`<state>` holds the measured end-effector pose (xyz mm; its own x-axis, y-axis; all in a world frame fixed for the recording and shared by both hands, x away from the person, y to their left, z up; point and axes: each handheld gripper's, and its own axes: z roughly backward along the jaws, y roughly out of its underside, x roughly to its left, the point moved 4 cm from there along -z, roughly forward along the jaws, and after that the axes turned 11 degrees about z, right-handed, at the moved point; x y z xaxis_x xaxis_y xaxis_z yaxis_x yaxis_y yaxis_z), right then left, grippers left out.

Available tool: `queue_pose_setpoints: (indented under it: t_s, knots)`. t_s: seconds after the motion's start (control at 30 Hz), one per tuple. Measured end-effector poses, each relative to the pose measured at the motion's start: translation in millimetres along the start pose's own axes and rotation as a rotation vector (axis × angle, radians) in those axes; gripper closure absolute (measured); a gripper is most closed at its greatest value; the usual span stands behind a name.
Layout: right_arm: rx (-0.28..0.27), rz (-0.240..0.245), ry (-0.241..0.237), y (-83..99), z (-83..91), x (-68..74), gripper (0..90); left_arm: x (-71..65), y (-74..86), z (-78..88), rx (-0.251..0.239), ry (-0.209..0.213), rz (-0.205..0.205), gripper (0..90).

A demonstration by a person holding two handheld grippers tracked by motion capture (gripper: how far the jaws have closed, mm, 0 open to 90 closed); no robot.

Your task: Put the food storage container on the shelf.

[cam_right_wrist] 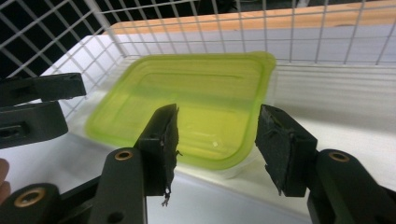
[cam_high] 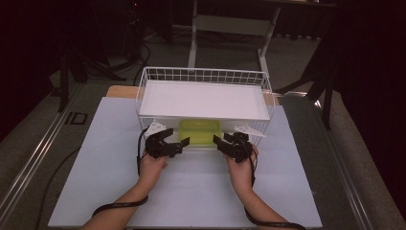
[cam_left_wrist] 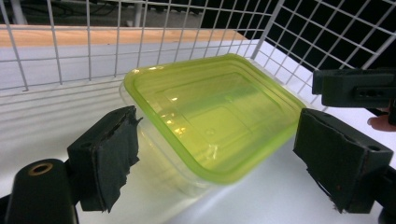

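Observation:
A clear plastic container with a yellow-green lid point(cam_high: 200, 132) sits at the front of a white wire basket point(cam_high: 206, 74), on its white floor. My left gripper point(cam_high: 178, 140) is at the container's left end, open; in the left gripper view its pads point(cam_left_wrist: 112, 154) stand wide on either side of the container's near corner point(cam_left_wrist: 210, 116) without touching it. My right gripper point(cam_high: 219, 141) is at the right end, open; in the right gripper view the lid's near edge point(cam_right_wrist: 187, 107) lies just beyond its pads point(cam_right_wrist: 163, 140). Each gripper view also shows the other gripper point(cam_left_wrist: 359, 88) point(cam_right_wrist: 37, 107) across the container.
A flat white panel point(cam_high: 206, 100) lies across the basket above the container. The basket stands at the far side of a white mat point(cam_high: 191, 191) on the table. Wire walls point(cam_left_wrist: 327, 37) close the basket's back and sides. Dark stands and a table frame point(cam_high: 230, 24) are beyond.

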<state>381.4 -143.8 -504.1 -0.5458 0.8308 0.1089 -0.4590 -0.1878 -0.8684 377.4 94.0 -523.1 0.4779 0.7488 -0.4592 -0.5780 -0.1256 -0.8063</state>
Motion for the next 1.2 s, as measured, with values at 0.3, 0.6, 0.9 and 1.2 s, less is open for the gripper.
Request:
queue_pose_setpoints:
  t_s: [0.3, 0.6, 0.9, 1.2]
  knots:
    - [0.026, 0.052, -0.037, 13.6, 3.3, 24.0, 54.4, -15.0, 19.3, 31.5, 0.05, 0.054, -0.056, 11.2]
    - [0.096, 0.135, -0.04, 31.3, -17.3, 39.1, 90.0, -22.0, 38.0, 62.1, 0.065, 0.106, -0.068, 5.2]
    - [0.136, 0.148, -0.035, 35.3, -43.3, 45.2, 90.0, -8.8, 49.6, 69.3, 0.036, 0.088, -0.043, 4.4]
    - [0.131, 0.132, -0.027, 30.4, -63.6, 44.8, 90.0, 1.6, 48.5, 71.5, 0.013, 0.064, -0.024, 4.4]
